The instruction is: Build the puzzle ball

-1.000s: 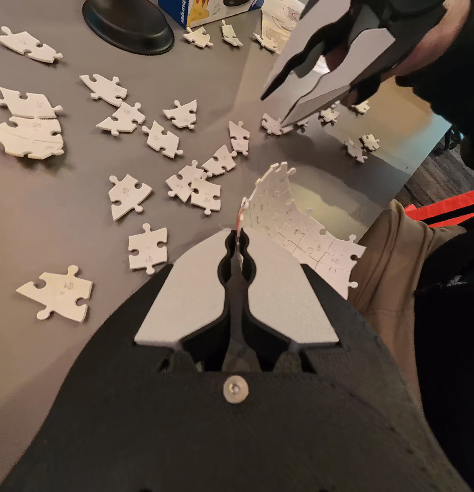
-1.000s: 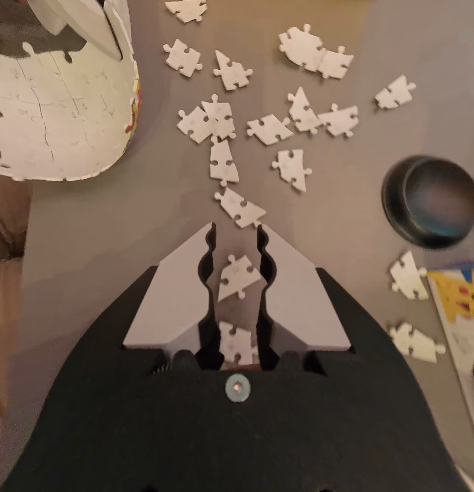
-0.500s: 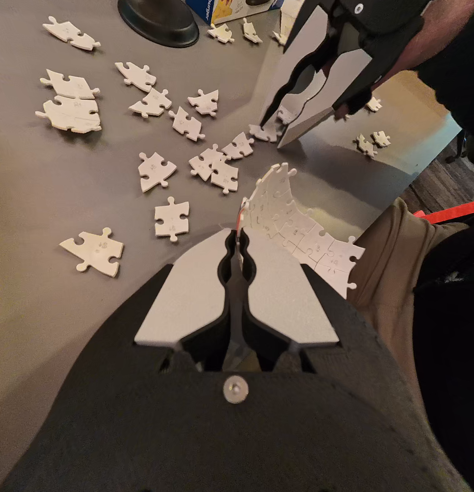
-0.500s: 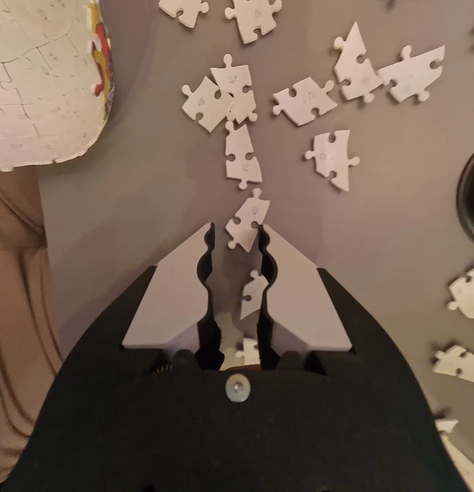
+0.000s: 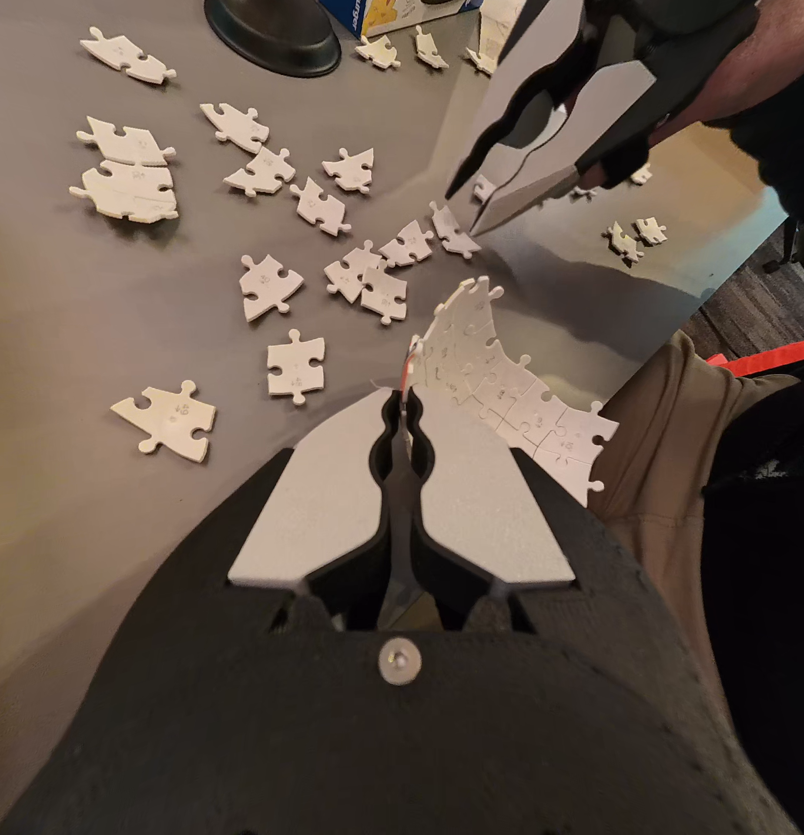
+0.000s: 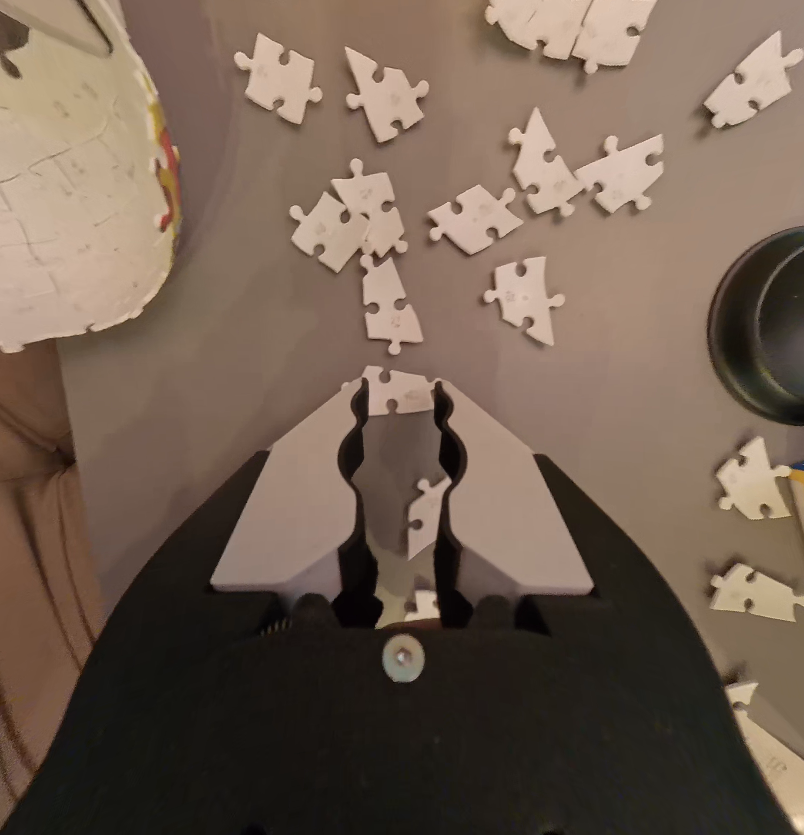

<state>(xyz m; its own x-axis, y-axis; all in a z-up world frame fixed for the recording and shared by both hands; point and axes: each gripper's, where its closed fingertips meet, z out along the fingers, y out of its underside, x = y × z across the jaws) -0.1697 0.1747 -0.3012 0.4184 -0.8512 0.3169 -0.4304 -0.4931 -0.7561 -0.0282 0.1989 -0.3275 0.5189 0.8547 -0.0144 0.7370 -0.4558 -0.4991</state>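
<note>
Puzzle ball shell stays pinched by the closed left gripper, steadying it, while the right gripper, fingers parted and empty, straddles a loose piece at twelve o'clock.

Loose pieces crowd desk ahead of right gripper; black stand blocks right; bare desk left.

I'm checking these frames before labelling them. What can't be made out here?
- Partly built puzzle ball: cut off by the right wrist view's left and top edges; its printed side barely shows.
- Loose piece at the right gripper: fingertips cover its ends.
- Left gripper: grip point hidden by its fingers.
</note>
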